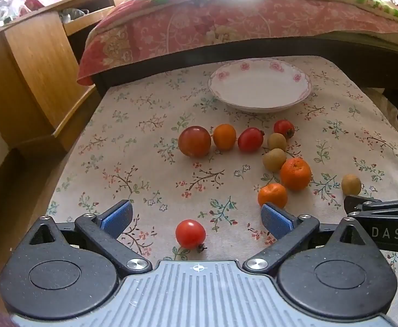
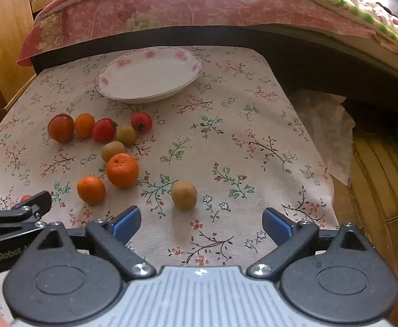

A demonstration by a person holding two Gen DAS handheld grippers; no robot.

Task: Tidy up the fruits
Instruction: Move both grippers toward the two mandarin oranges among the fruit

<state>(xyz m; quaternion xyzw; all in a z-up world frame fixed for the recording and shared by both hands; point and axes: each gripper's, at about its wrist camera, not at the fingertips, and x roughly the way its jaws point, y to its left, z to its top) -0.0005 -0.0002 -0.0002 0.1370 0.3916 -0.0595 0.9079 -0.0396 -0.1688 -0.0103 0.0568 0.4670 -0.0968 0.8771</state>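
Several fruits lie loose on a floral tablecloth (image 1: 133, 147). A small red tomato (image 1: 190, 233) sits between the blue pads of my left gripper (image 1: 197, 219), which is open and not touching it. Further off lie a large red-orange fruit (image 1: 194, 141), two tangerines (image 1: 295, 173) (image 1: 272, 195), red fruits and brownish longans. A white plate (image 1: 259, 85) with pink flowers stands empty at the far edge. My right gripper (image 2: 201, 224) is open just short of a brown longan (image 2: 184, 194). The tangerines (image 2: 122, 169) lie to its left and the plate (image 2: 149, 75) beyond.
A bed with a red floral quilt (image 1: 199, 24) runs along the far side of the table. A wooden cabinet (image 1: 32, 68) stands at the left. Clear plastic (image 2: 324, 125) and wooden floor (image 2: 376, 185) lie off the table's right edge. Each gripper's body shows at the other view's edge.
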